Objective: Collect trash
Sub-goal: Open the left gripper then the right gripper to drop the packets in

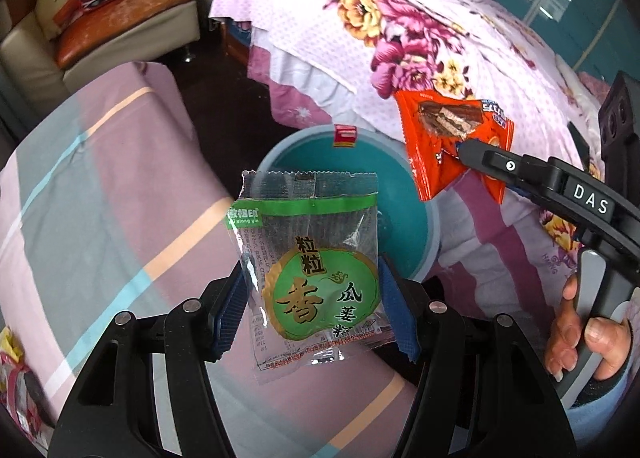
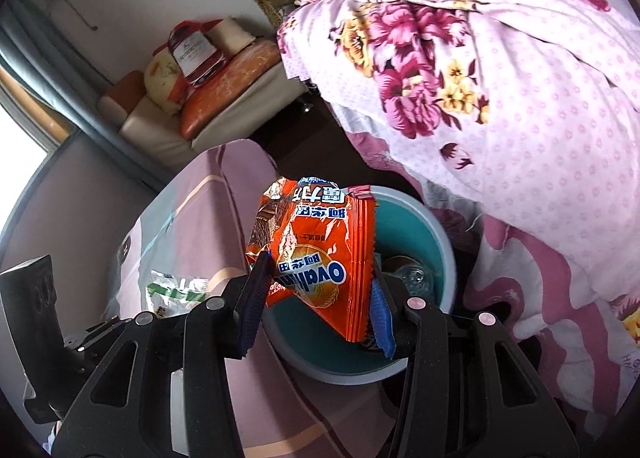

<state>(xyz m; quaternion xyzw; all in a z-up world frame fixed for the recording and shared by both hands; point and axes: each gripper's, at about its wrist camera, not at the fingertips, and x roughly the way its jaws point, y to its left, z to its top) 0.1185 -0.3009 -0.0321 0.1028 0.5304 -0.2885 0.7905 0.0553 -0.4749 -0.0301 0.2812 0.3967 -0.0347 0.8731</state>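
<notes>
Left gripper [image 1: 312,310]: its 2 blue ribbed pads pinch the lower half of the green and clear crinkled plastic snack packet [image 1: 312,258] from both sides; the packet stands upright above them.
Green packet, handling: judged very light, thin and limp, slick film; a grip on the flat body near a sealed seam should hold best, and it may flutter when let go.
Striped pink and grey cloth-covered surface [image 1: 100,186]: lies under and left of the left gripper, its edge just beside the bin.
Round teal plastic bin with a pale rim [image 2: 444,258]: sits low between the striped surface and the bed; a clear bottle seems to lie inside, but it is hard to tell.
Right gripper [image 2: 316,298]: 2 blue pads clamp the orange crumpled foil snack wrapper [image 2: 320,258], which hangs over the bin's mouth.
Orange wrapper, handling: judged light, creased, slippery; the pinch at mid-body looks secure.
Floral pink quilt on the bed [image 2: 520,98]: overhangs the bin's right side.
Room: open above the bin; tight at both sides.
</notes>
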